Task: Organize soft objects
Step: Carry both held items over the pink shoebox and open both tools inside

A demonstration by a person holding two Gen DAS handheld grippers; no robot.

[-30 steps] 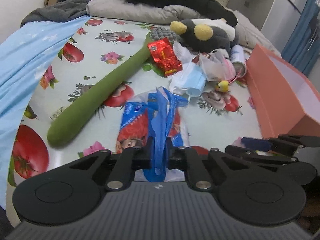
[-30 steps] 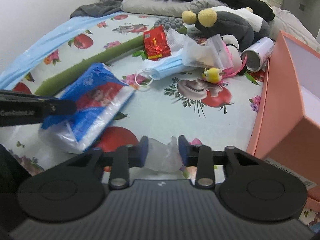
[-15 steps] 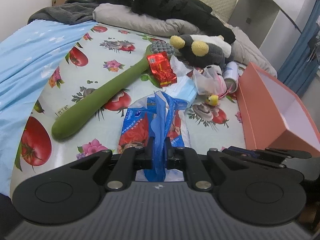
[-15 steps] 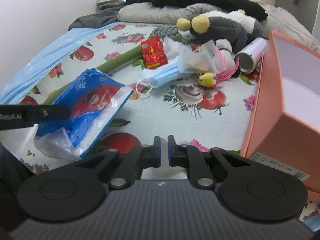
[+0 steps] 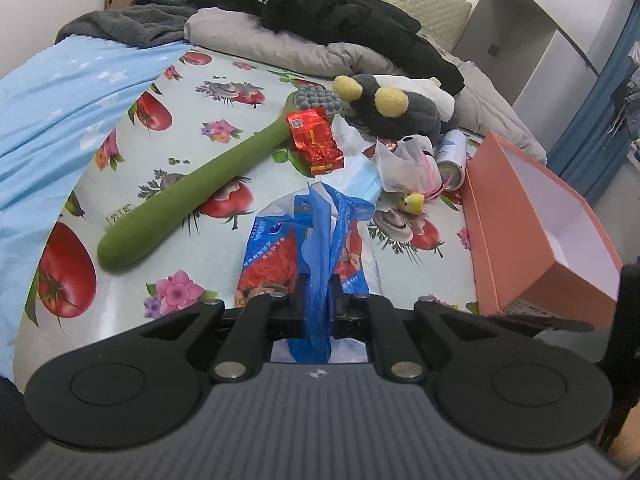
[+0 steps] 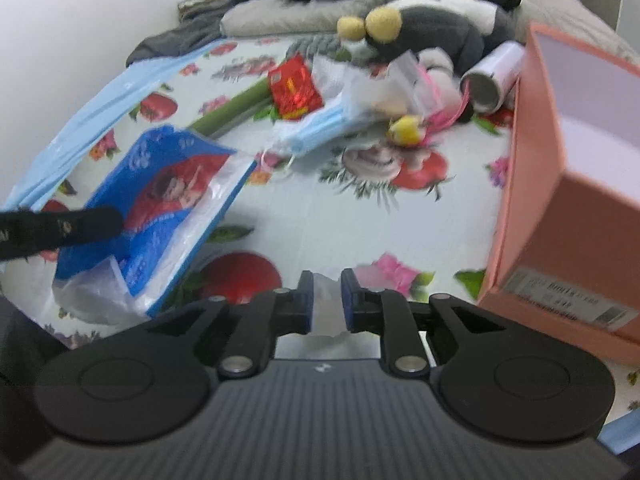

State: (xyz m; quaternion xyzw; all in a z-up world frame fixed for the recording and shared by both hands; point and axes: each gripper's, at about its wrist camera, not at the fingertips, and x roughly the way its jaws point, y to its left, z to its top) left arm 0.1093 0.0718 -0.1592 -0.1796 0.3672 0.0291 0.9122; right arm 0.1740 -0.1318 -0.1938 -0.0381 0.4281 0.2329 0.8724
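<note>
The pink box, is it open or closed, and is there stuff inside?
Open. The pink box has no lid on it, and its white inside shows. The part in view looks empty, but the near wall hides some of the bottom.

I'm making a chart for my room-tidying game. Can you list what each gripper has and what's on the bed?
left hand-held gripper: shut on the blue tissue pack
right hand-held gripper: holds a clear plastic scrap between its fingers
box: pink box, open, at the right
soft toys: green plush stick, grey plush toy
other: red packet, blue face mask
</note>
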